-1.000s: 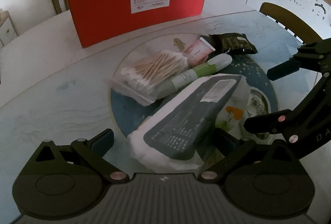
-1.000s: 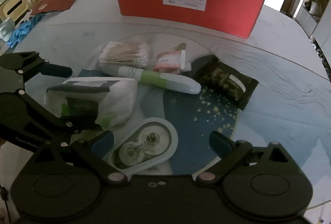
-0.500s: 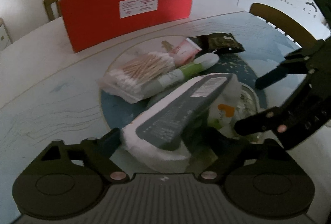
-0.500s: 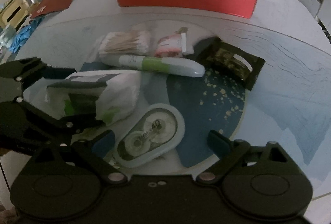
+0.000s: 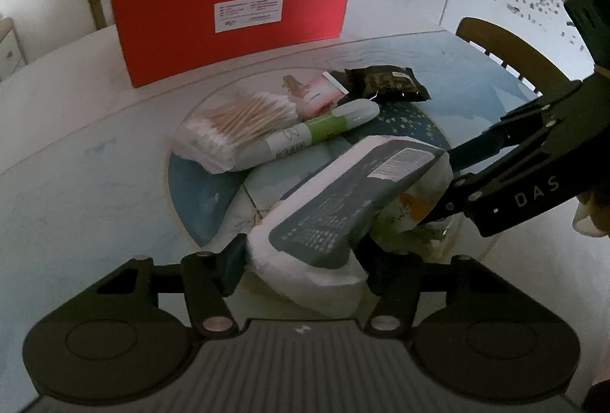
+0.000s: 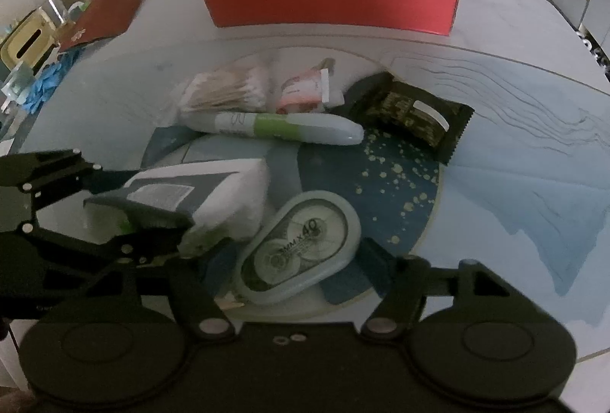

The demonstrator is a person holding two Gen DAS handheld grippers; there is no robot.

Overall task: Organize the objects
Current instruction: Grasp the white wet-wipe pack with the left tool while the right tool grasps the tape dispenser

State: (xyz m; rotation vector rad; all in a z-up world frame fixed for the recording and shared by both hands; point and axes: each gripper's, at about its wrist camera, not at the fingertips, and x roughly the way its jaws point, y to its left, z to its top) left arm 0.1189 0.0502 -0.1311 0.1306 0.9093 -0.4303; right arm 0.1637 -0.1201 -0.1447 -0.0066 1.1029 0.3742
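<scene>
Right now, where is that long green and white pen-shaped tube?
The long green and white pen-shaped tube lies on its side mid-table in the right wrist view, in front of the clear bag of cotton swabs, with the dark snack packet to its right.

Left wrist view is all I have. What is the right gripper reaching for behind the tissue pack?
Observer: A correction tape dispenser lies flat on the round mat, between the closing jaws of the right gripper. One pad is not yet touching it.
Operator: Anything on the table that I miss from here?
Observer: Yes. Blue gloves and a dark red folder lie near the table's edge, off to the side of the red box.
</scene>
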